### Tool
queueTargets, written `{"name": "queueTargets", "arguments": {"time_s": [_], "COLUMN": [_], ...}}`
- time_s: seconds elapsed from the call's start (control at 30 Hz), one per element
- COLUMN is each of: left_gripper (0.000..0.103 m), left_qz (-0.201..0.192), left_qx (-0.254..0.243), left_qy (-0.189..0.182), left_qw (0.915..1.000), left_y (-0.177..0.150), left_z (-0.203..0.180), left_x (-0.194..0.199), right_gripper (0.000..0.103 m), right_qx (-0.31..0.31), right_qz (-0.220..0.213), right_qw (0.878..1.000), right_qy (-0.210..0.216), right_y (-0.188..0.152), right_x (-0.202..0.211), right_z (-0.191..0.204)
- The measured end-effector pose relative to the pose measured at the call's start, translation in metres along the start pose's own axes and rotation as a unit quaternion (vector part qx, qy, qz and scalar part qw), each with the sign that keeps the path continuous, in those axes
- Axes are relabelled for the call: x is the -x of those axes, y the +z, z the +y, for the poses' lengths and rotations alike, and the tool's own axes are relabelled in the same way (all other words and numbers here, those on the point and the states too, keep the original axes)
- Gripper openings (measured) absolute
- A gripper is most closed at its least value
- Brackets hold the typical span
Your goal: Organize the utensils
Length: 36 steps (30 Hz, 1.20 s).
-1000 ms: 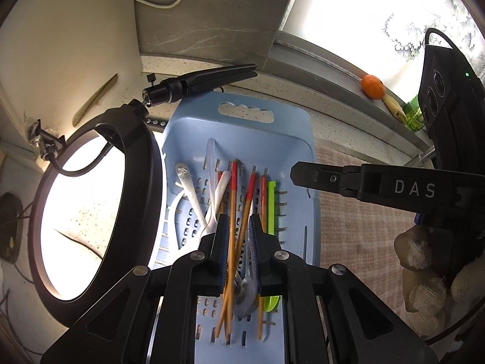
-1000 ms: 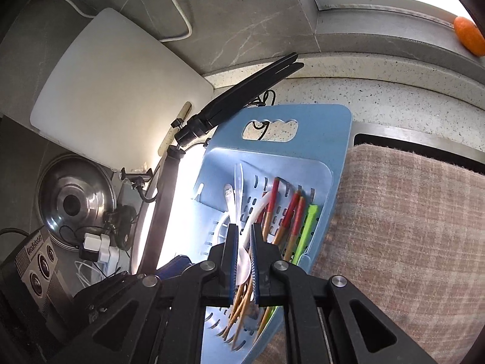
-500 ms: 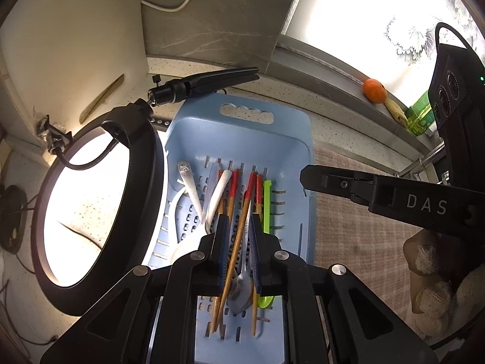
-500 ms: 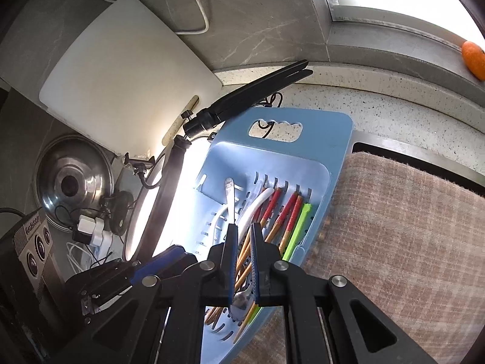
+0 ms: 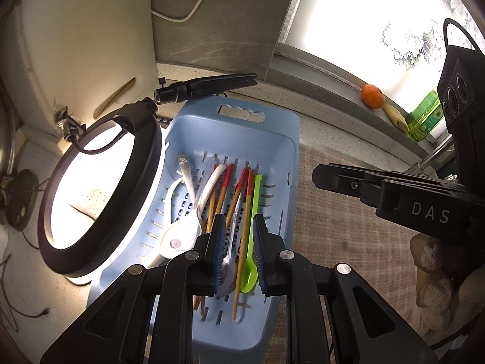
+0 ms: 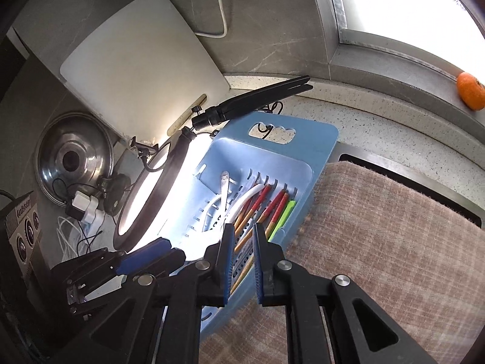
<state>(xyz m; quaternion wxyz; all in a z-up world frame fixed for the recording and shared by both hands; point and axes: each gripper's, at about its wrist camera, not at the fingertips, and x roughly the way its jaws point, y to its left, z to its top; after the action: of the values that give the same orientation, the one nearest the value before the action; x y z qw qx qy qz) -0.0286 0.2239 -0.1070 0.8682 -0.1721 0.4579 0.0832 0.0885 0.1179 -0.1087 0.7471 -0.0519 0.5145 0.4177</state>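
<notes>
A light blue slotted tray [image 5: 260,139] [image 6: 315,142] holds the utensils: red-tipped wooden chopsticks [image 5: 247,182] [image 6: 274,204], a green plastic spoon [image 5: 253,236] [image 6: 283,217], white spoons [image 5: 182,236] and a metal spoon [image 5: 185,166]. My left gripper [image 5: 238,227] hovers over the near part of the tray, jaws a little apart and holding nothing. My right gripper [image 6: 243,227] is above the tray's right near edge, jaws narrowly apart and empty; it also shows in the left wrist view [image 5: 379,188].
A lit ring light [image 5: 100,182] [image 6: 154,188] on a black stand lies left of the tray. A checked cloth [image 5: 348,227] [image 6: 394,242] lies to the right. A white cutting board [image 6: 136,54] leans on the wall. A pot lid [image 6: 72,157] and an orange [image 6: 471,91] are farther off.
Both grippers have pulled back and risen away from the tray. Their jaws have opened slightly. The utensils stay in the tray.
</notes>
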Motion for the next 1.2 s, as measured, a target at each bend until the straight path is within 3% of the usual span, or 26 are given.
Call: {"name": "queueTargets", "arguments": {"time_s": [0.1, 0.27, 0.33, 0.47, 0.6, 0.77, 0.83, 0.9, 1.2], "left_gripper": [0.028, 0.031, 0.044, 0.046, 0.063, 0.068, 0.071, 0.071, 0.077], "left_qz": [-0.006, -0.018, -0.026, -0.041, -0.055, -0.063, -0.067, -0.069, -0.069], "left_qx": [0.004, 0.007, 0.008, 0.008, 0.004, 0.013, 0.015, 0.018, 0.033], "left_qy": [0.010, 0.027, 0.037, 0.051, 0.068, 0.078, 0.087, 0.095, 0.102], "left_qw": [0.9999, 0.9994, 0.9989, 0.9978, 0.9962, 0.9949, 0.9938, 0.9929, 0.9918], "left_y": [-0.010, -0.026, -0.032, -0.042, -0.050, -0.061, -0.064, -0.068, -0.077], "left_z": [-0.008, -0.027, -0.034, -0.049, -0.062, -0.073, -0.076, -0.079, -0.088], "left_x": [0.007, 0.022, 0.030, 0.045, 0.058, 0.071, 0.075, 0.078, 0.085], "right_gripper": [0.016, 0.020, 0.022, 0.030, 0.038, 0.038, 0.045, 0.058, 0.067], "right_qx": [0.023, 0.051, 0.059, 0.073, 0.083, 0.102, 0.104, 0.098, 0.095], "right_qz": [-0.010, -0.024, -0.030, -0.047, -0.052, -0.069, -0.071, -0.085, -0.109], "right_qw": [1.000, 0.998, 0.997, 0.995, 0.994, 0.991, 0.990, 0.990, 0.985], "right_qy": [-0.012, -0.026, -0.030, -0.041, -0.042, -0.059, -0.062, -0.064, -0.090], "right_y": [-0.009, -0.025, -0.032, -0.047, -0.059, -0.073, -0.077, -0.083, -0.108], "right_x": [0.011, 0.031, 0.039, 0.055, 0.069, 0.086, 0.092, 0.101, 0.125], "right_z": [-0.001, -0.008, -0.012, -0.018, -0.022, -0.024, -0.025, -0.028, -0.035]}}
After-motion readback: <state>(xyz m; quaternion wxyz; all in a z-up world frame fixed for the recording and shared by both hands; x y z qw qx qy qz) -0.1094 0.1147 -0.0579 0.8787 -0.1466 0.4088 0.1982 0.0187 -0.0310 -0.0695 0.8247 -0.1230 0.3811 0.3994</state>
